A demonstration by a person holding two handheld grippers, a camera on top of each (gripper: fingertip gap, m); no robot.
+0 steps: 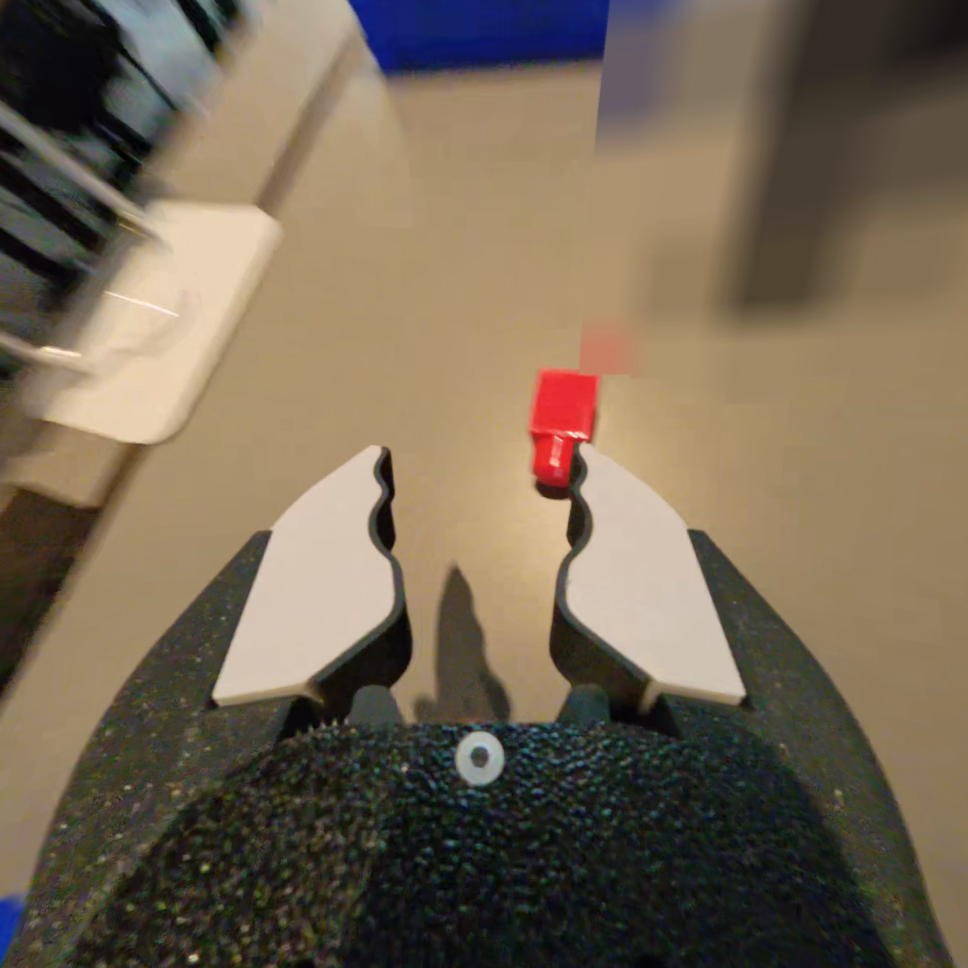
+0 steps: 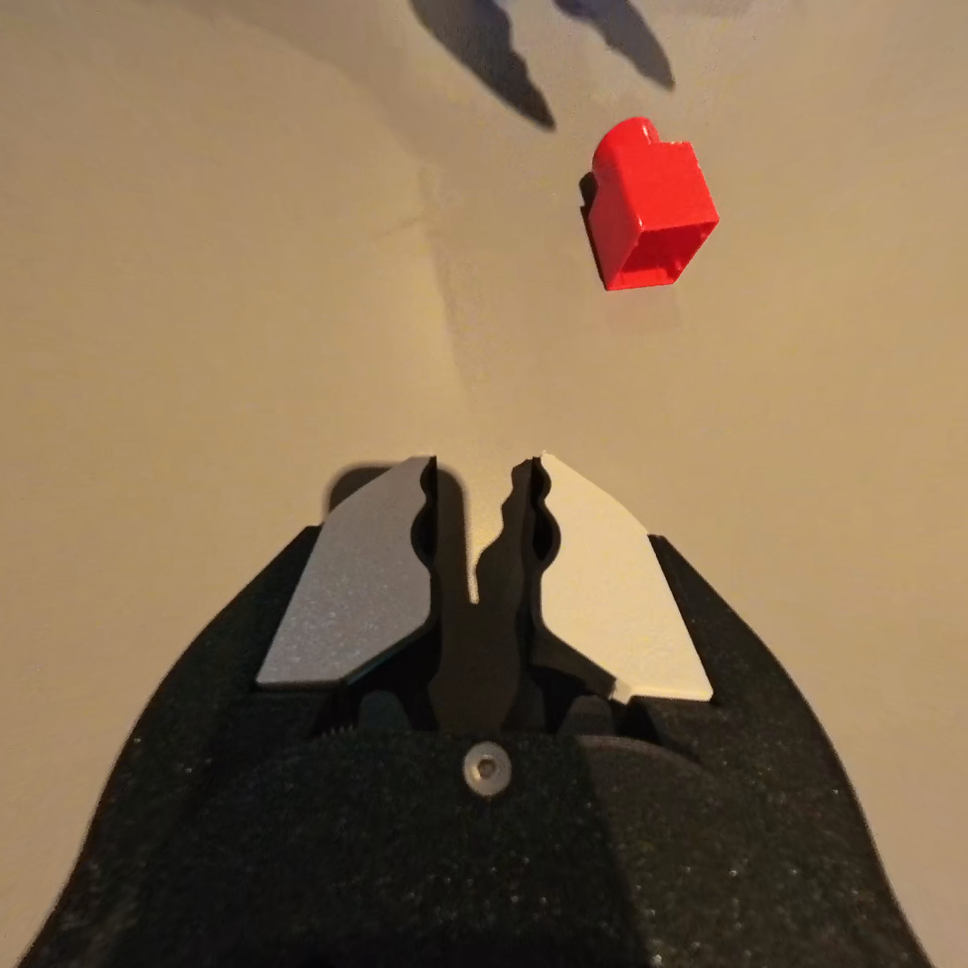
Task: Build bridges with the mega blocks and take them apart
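A small red block (image 1: pixel 563 419) with a single stud lies on its side on the beige table (image 1: pixel 445 314). In the left wrist view its stud points toward me, just beyond my right fingertip. My left gripper (image 1: pixel 482 455) is open and empty, above the table. In the right wrist view the same red block (image 2: pixel 652 209) lies ahead and to the right, its hollow underside facing me. My right gripper (image 2: pixel 484 463) is open with a narrow gap, empty, well short of the block.
A white rounded slab (image 1: pixel 157 325) lies on the table at the left, with blurred dark equipment (image 1: pixel 63 131) behind it. A blue thing (image 1: pixel 482 31) sits at the far edge. A blurred patch covers the upper right. Gripper shadows (image 2: pixel 487 68) fall on the table beyond the block. One gripper's finger ends stand about 20 cm off the other's. My left gripper's tips are some 8 cm from the small red block (image 1: pixel 563 419).
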